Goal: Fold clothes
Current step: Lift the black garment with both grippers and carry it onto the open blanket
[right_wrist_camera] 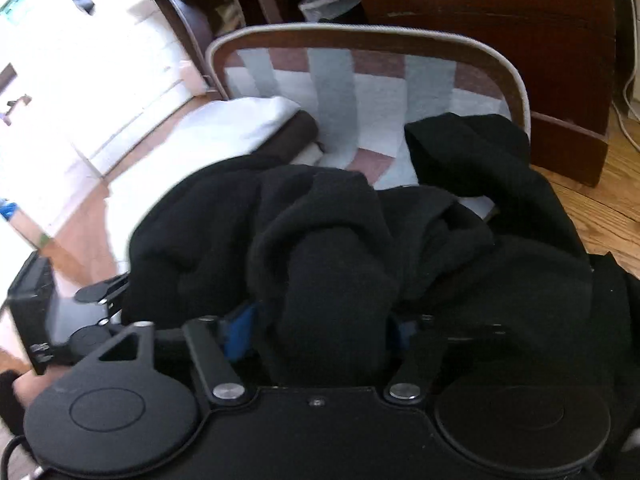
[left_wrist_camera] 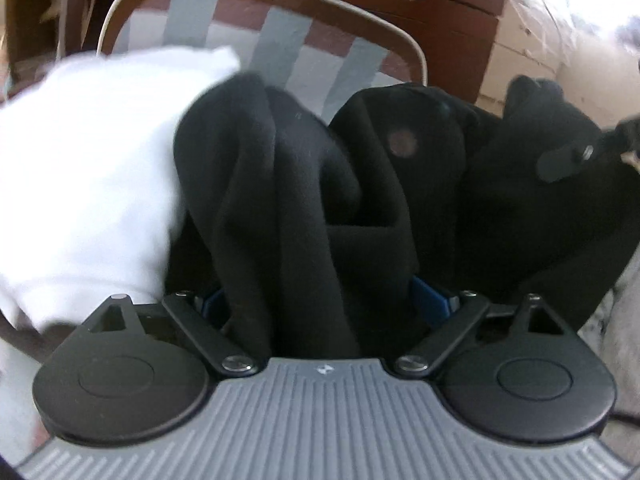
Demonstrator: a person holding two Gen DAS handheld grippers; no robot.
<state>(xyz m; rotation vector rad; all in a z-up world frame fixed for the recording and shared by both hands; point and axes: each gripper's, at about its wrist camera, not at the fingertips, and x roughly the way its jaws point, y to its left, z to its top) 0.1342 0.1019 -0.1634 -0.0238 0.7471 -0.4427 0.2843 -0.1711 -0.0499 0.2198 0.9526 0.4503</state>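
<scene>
A black garment (left_wrist_camera: 320, 200) hangs bunched in front of both cameras, and shows in the right wrist view (right_wrist_camera: 340, 248) too. My left gripper (left_wrist_camera: 316, 300) is shut on a thick fold of it; the blue pads (left_wrist_camera: 430, 298) press the cloth from both sides. My right gripper (right_wrist_camera: 320, 328) is shut on another fold of the same garment, blue pads (right_wrist_camera: 240, 332) at its sides. The right gripper's linkage (left_wrist_camera: 576, 156) shows at the right edge of the left wrist view; the left gripper's body (right_wrist_camera: 60, 312) shows at the left of the right wrist view. A white garment (left_wrist_camera: 88, 184) lies to the left.
A chair with a checked grey, white and maroon cushion (right_wrist_camera: 372, 92) stands behind the clothes. A dark wooden cabinet (right_wrist_camera: 500, 40) is behind it on a wooden floor (right_wrist_camera: 600, 208). White folded cloth (right_wrist_camera: 224, 128) lies on the chair's left side.
</scene>
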